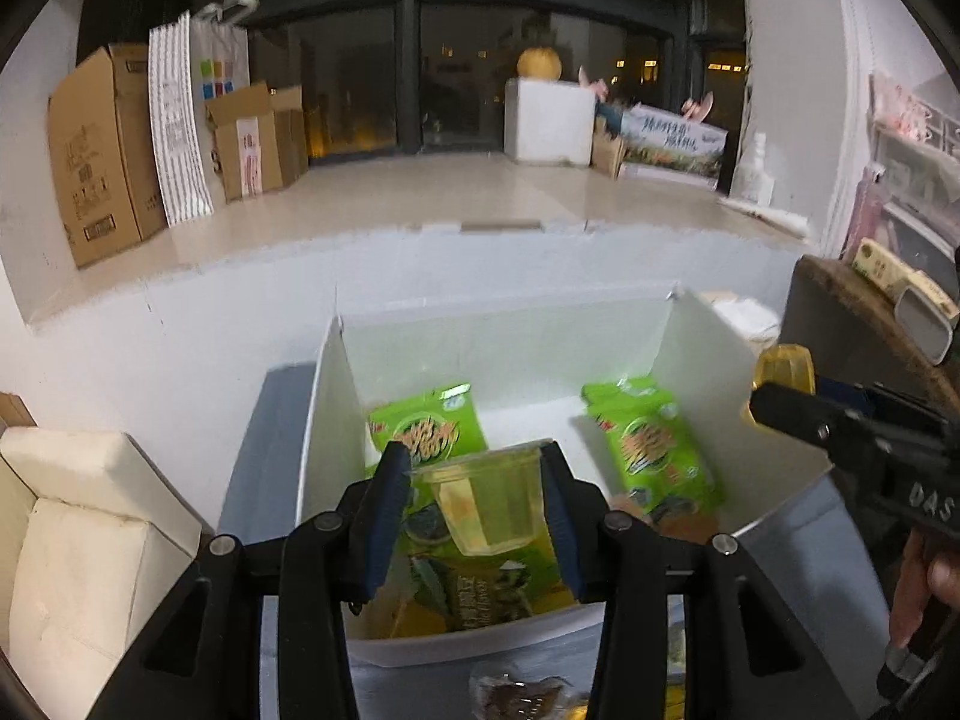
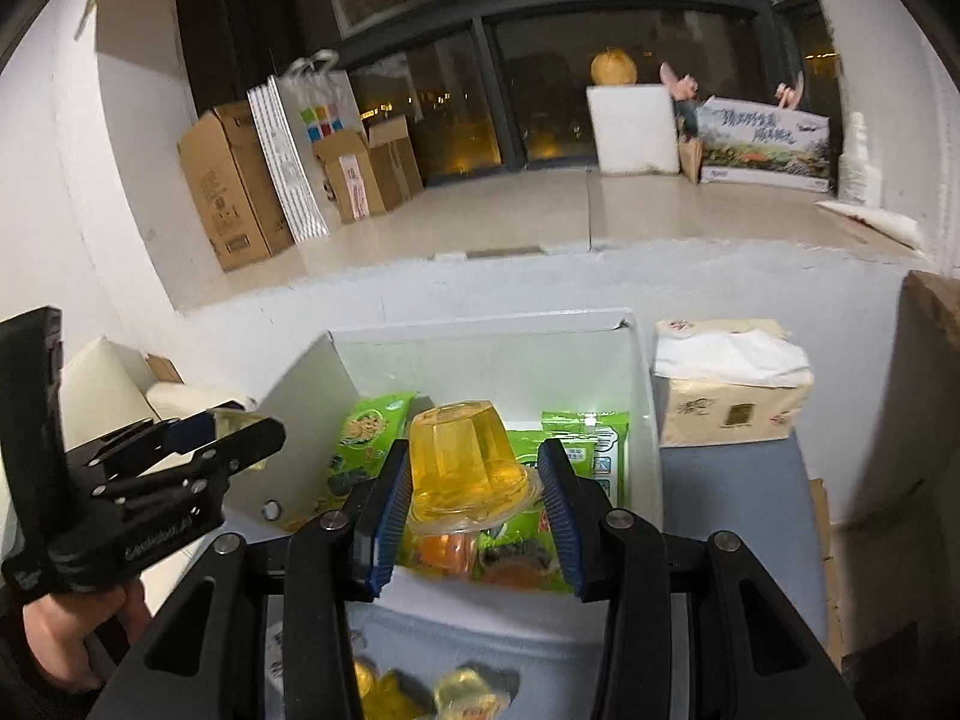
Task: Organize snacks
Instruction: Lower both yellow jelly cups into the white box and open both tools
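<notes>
Left wrist view has the left gripper point(image 1: 477, 483) clamped on a pale yellow jelly cup point(image 1: 489, 498), its blue pads point(image 1: 384, 516) pressing both sides of the cup, which sits upright, rim up, between them; directly below and ahead of the fingers lies the white box point(image 1: 327, 420) with its flaps raised; inside it, one green snack packet point(image 1: 429, 429) lies just ahead-left of the fingertips and another green packet point(image 1: 651, 444) ahead-right; the right gripper point(image 1: 780, 396) appears off to the right, carrying something yellow at its tip.

Right wrist view shows the right gripper point(image 2: 474, 480) gripping an amber jelly cup point(image 2: 465, 462) held upside down, wide rim at the bottom, between the pads; the white box point(image 2: 639, 396) sits beneath and ahead of it, with green packets point(image 2: 366, 438) inside; a tissue pack point(image 2: 729, 390) stands just right of the box, ahead-right of the fingers; the left gripper point(image 2: 240, 426) is off to the left; more jelly cups point(image 2: 468, 693) lie on the blue-grey surface point(image 2: 738, 492) under the gripper's near end.
</notes>
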`<state>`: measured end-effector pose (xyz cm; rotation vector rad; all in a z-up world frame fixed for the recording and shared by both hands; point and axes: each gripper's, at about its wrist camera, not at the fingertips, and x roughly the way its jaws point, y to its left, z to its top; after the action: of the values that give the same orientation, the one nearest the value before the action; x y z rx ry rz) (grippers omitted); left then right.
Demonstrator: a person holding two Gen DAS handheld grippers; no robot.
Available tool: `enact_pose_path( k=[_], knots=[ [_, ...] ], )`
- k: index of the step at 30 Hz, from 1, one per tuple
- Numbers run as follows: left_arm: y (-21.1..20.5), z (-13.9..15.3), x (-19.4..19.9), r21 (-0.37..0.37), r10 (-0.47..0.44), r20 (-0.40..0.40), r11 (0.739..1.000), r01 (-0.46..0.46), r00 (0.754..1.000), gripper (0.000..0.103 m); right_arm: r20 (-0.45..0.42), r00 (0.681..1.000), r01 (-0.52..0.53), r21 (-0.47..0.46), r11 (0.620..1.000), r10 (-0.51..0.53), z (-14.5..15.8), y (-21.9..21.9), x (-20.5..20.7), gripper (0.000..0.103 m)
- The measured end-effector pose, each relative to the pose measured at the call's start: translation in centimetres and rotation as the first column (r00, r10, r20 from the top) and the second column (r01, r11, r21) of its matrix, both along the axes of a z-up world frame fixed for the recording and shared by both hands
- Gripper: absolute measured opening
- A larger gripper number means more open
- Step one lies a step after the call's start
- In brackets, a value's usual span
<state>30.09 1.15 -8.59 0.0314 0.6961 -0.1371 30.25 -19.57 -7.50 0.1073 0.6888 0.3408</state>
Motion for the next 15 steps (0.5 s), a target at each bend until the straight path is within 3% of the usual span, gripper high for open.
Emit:
enact_pose_path(
  k=[1,2,3,4,5,10,15],
  knots=[
    [0.1,-0.5,0.4,0.010,0.005,-0.014,1.000,-0.005,1.000,0.061,-0.019,1.000,0.000,0.008,1.000,0.000,-0.6,0.0,0.7,0.046],
    [0.2,-0.9,0.7,0.026,0.019,-0.014,0.999,-0.019,1.000,0.080,-0.044,0.999,0.004,0.014,1.000,-0.004,-1.2,-0.1,1.4,0.051],
    [0.3,-1.1,0.8,0.027,0.024,-0.015,0.999,-0.023,1.000,0.091,-0.056,0.998,0.014,0.012,1.000,-0.013,-1.6,-0.3,1.7,0.073],
    [0.6,-1.1,0.8,0.007,0.017,-0.015,1.000,-0.017,1.000,0.103,-0.057,0.998,0.032,0.007,0.999,-0.032,-1.9,-0.5,1.9,0.086],
    [0.7,-1.1,0.7,-0.003,0.010,-0.006,1.000,-0.010,1.000,0.103,-0.045,0.998,0.044,0.013,0.999,-0.044,-2.0,-0.8,1.7,0.092],
    [0.5,-0.3,-0.8,0.025,-0.007,0.015,1.000,0.006,1.000,0.103,-0.034,0.999,0.043,0.046,0.998,-0.041,-1.5,-1.9,0.0,0.093],
    [0.2,0.6,-3.8,-0.005,-0.005,0.021,1.000,0.005,1.000,0.103,-0.003,1.000,0.021,0.083,0.996,-0.021,-0.4,-2.3,-3.3,0.103]
  ],
)
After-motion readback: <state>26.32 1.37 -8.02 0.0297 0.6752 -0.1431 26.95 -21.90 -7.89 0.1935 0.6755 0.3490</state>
